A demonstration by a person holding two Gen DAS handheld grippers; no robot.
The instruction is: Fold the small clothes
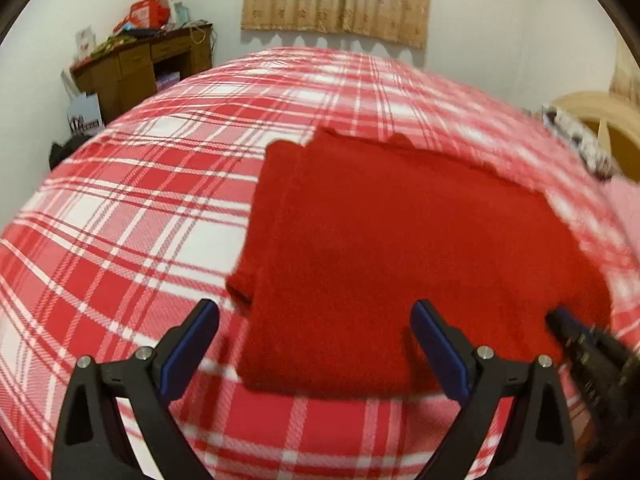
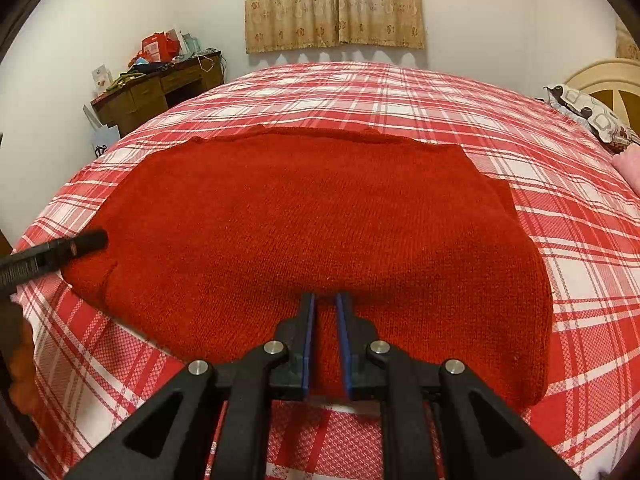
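A red knitted sweater [image 1: 380, 240] [image 2: 320, 220] lies folded flat on the red-and-white plaid bed cover [image 1: 140, 220] [image 2: 580, 280]; a narrow folded strip shows along its left side in the left wrist view. My left gripper [image 1: 314, 308] is open wide above the sweater's near left corner, with nothing between its fingers. My right gripper [image 2: 326, 298] is at the sweater's near edge, shut on a ridge of the red knit between its blue pads. It shows blurred in the left wrist view as the right gripper [image 1: 580, 344]. One finger of the left gripper [image 2: 80, 244] enters the right wrist view from the left.
A cluttered wooden desk [image 1: 140, 68] [image 2: 160, 92] stands against the far left wall. A cream headboard [image 2: 600, 80] and a patterned pillow [image 2: 588, 112] are at the right, with a pink item [image 2: 628, 164] beside them. A curtain [image 2: 332, 4] hangs on the far wall.
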